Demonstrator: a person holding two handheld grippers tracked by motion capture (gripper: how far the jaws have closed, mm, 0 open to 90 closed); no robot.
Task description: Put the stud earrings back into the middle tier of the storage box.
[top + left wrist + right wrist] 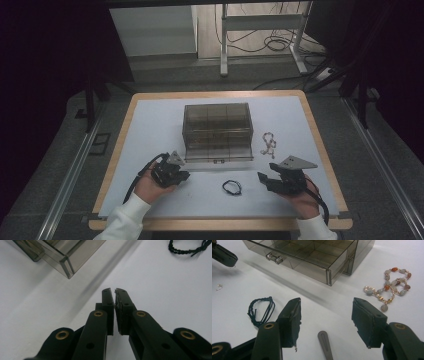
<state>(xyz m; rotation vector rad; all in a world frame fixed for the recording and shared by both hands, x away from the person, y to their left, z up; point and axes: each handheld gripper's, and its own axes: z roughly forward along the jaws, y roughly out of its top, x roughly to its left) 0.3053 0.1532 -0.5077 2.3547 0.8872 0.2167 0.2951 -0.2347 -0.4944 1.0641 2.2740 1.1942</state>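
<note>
A smoked clear drawer box [216, 127] stands mid-table with its bottom drawer [312, 255] pulled out toward me. A black braided cord bracelet [231, 187] lies between the two grippers. A beaded bracelet [268, 144] lies right of the box. My left gripper [186, 175] hovers over the mat just left of the drawer front; its jaws [114, 290] are shut, tips touching, with nothing visible between them. My right gripper [327, 301] is open over bare mat, the black bracelet [260, 311] to its left and the beaded bracelet [392, 285] to its right.
A grey metal clip [325, 345] lies on the mat under the right gripper. A tiny metal ring [219, 286] sits near the left gripper's tip [227, 257]. The drawer's knobs [274, 258] face me. The table's wooden rim [120, 150] borders the white mat.
</note>
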